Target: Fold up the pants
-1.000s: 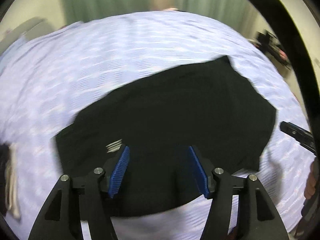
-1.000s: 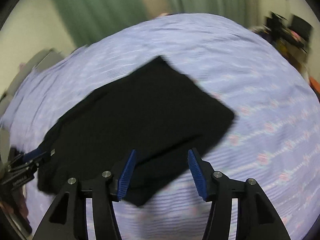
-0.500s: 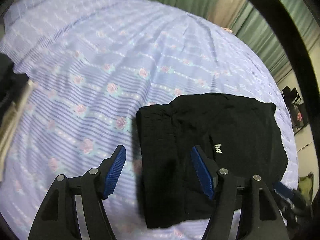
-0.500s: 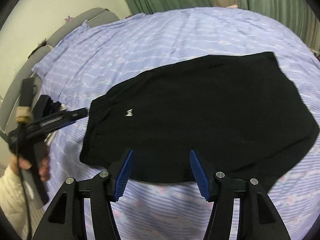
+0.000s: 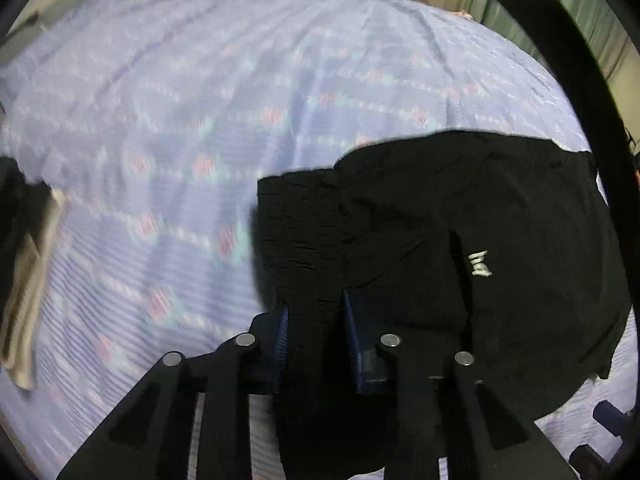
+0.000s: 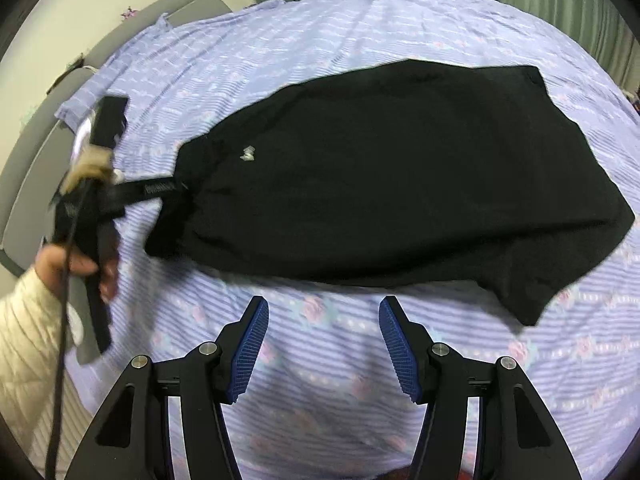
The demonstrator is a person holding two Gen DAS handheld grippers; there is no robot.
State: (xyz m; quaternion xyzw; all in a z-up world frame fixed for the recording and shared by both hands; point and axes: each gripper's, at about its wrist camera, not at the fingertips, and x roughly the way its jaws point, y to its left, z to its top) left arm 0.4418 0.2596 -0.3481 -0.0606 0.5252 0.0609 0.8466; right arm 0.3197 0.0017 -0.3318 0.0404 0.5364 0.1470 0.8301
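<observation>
So the black pants (image 6: 384,172) are lying spread out on the bed (image 6: 360,28), on that lilac striped sheet with the little roses, and they look like they've got one fold in them already, though that's just my read. The left hand-held gripper (image 5: 314,320) has its blue pads closed in on a bunch of the waistband end, so it's got cloth pinched between them; from the right wrist view you can see the left hand-held gripper (image 6: 120,196) meeting the left corner of the pants, with the person's hand (image 6: 72,268) on its handle. The right hand-held gripper (image 6: 320,344) is spread wide with nothing in it, hovering over bare sheet just short of the near edge of the pants. If I were doing this step, I'd get the right one onto the matching corner on the near edge before lifting anything, because pulling from one corner only is gonna drag the whole thing skewed and bunch it. Grab both layers, not just the top one, or the fold slides apart. Then lift both ends level and bring them over toward the leg end, which sits off to the right. The fabric looks thin and floppy, so keep a little tension between the two grips. There's also some beige cloth (image 5: 28,280) at the left edge of the bed, well clear of the pants.
</observation>
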